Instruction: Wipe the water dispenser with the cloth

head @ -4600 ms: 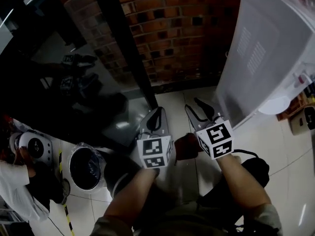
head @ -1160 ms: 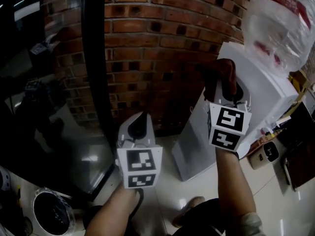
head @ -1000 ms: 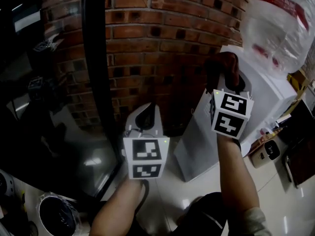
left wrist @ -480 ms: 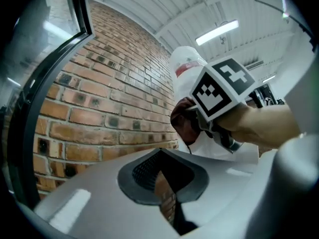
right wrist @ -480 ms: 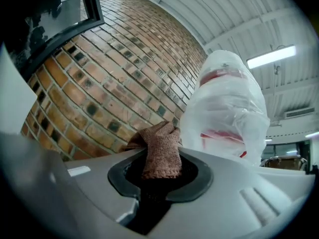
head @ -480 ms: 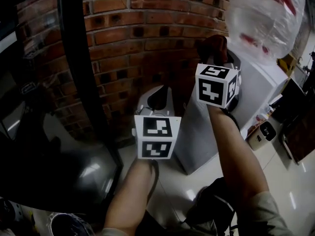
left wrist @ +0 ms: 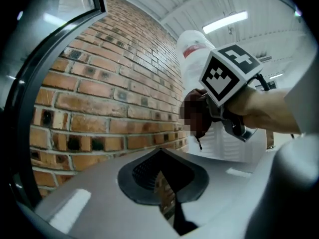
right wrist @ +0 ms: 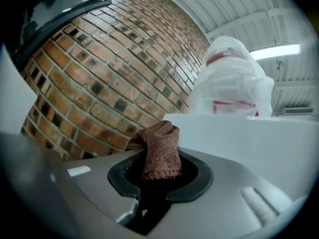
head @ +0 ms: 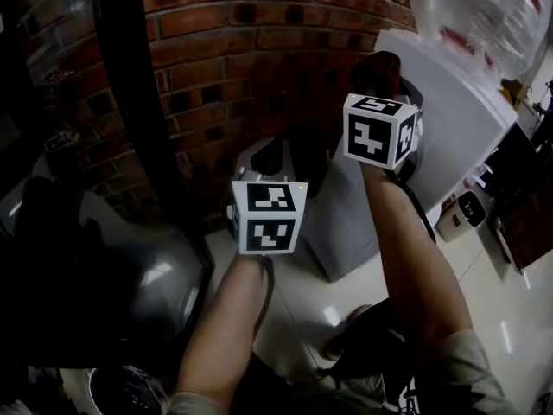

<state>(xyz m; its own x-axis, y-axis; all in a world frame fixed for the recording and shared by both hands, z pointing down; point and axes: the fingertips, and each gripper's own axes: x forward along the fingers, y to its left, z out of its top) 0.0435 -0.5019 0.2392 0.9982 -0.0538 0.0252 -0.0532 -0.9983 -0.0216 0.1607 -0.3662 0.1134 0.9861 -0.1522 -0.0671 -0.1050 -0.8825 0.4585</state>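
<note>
The white water dispenser (head: pixel 449 115) stands against the brick wall with a clear bottle (head: pixel 488 11) on top. My right gripper (head: pixel 380 80) is shut on a reddish-brown cloth (head: pixel 377 69), held up by the dispenser's upper left corner. I cannot tell if the cloth touches it. In the right gripper view the cloth (right wrist: pixel 159 151) sticks out of the gripper (right wrist: pixel 158 176), with the dispenser's top edge (right wrist: pixel 239 133) just behind. My left gripper (head: pixel 270 158) hangs lower, left of the dispenser, shut and holding nothing. The left gripper view shows that gripper (left wrist: pixel 162 171) pointing at the wall.
A brick wall (head: pixel 251 41) runs behind the dispenser. A black-framed dark glass pane (head: pixel 95 188) is on the left. Small boxes (head: pixel 467 210) sit on the glossy floor at the right, a round bin (head: pixel 130 392) at the lower left.
Both grippers have risen from near the floor to the dispenser's upper part, the right one carrying the cloth. Over the last half second they have barely moved.
</note>
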